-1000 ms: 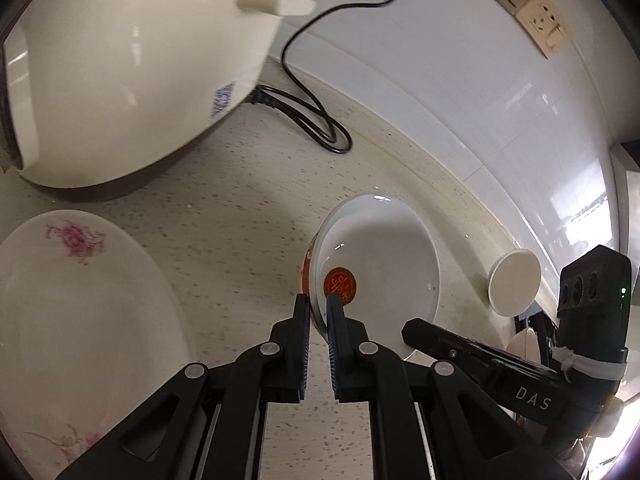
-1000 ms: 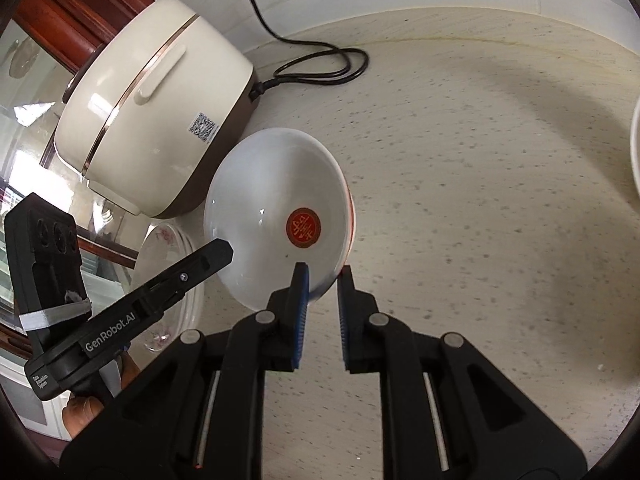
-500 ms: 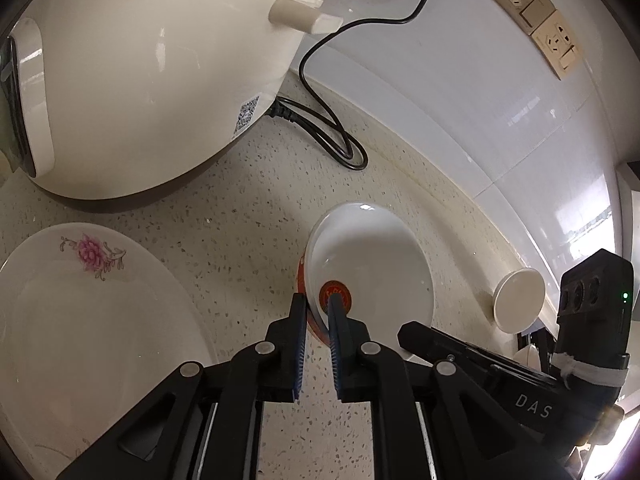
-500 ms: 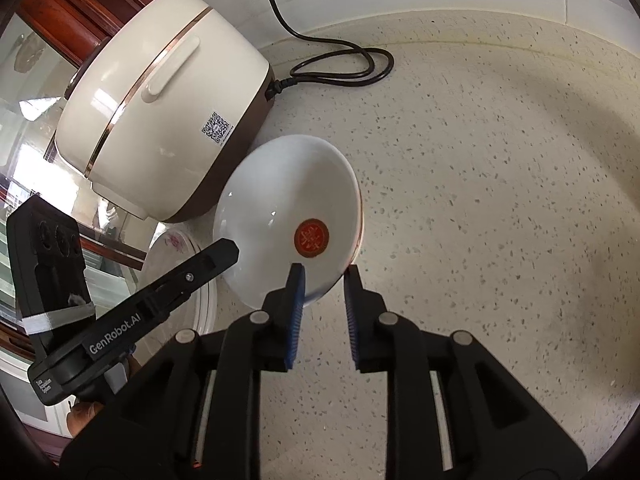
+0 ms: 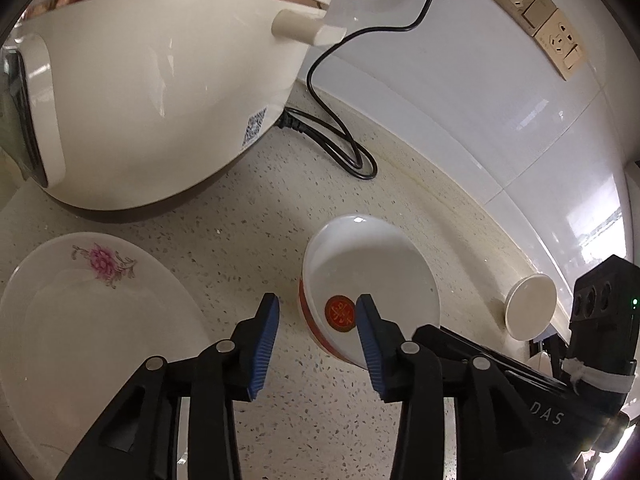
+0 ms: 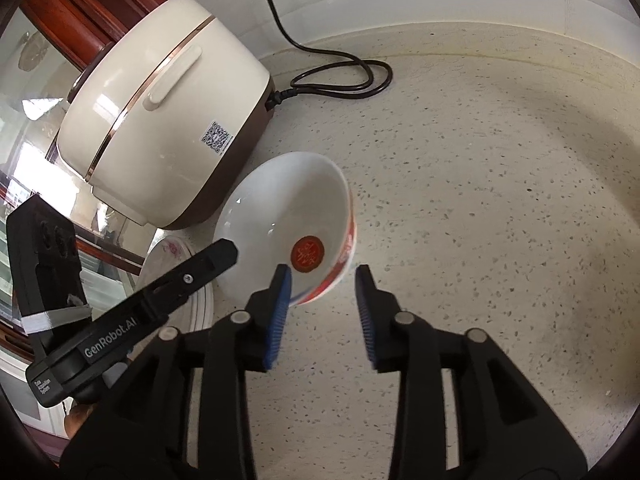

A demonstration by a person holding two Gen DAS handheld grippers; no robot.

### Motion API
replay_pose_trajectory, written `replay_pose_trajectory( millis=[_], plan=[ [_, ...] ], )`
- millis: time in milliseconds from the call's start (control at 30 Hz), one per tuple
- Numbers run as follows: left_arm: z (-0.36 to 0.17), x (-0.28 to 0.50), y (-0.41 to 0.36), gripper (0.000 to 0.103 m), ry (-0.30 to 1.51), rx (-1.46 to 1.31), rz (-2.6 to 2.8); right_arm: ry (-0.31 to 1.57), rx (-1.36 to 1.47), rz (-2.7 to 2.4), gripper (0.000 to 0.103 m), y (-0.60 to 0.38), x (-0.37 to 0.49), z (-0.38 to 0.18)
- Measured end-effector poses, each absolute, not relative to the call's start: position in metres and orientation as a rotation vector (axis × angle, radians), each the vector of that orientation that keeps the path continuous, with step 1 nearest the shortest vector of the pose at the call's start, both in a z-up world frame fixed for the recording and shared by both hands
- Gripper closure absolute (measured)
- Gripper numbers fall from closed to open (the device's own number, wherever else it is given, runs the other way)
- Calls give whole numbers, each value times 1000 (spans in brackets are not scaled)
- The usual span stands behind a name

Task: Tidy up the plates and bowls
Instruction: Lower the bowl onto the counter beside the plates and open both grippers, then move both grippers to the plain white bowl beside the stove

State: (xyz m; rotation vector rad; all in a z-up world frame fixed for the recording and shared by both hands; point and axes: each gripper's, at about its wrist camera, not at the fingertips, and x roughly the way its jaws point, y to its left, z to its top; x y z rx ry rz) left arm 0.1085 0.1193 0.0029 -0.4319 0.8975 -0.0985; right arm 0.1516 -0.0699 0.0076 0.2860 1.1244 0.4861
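A white bowl with a red band outside and a red emblem inside sits on the speckled counter; it also shows in the right wrist view. My left gripper is open, its jaws spread either side of the bowl's near rim without gripping it. My right gripper is open too, with the bowl's opposite rim between its spread jaws. A white plate with a pink flower lies on the counter to the left of the bowl; part of the plate shows behind the left gripper in the right wrist view.
A cream rice cooker stands close behind the plate and bowl; it also shows in the right wrist view. Its black cord loops by the tiled wall. A small white round dish sits to the right. A glass cabinet is beyond the cooker.
Both grippers were shut on the bowl's rim from opposite sides and have opened. The bowl now rests on the counter, lower and farther from the camera than before.
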Motion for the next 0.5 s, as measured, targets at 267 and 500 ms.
replay_pose_trajectory(
  millis=[267, 500],
  plan=[
    [22, 102, 107, 57, 838, -404, -94, 1038, 293, 467, 49, -91, 145, 29],
    [42, 95, 80, 55, 771, -389, -141, 909, 304, 425, 44, -130, 139, 52]
  ],
)
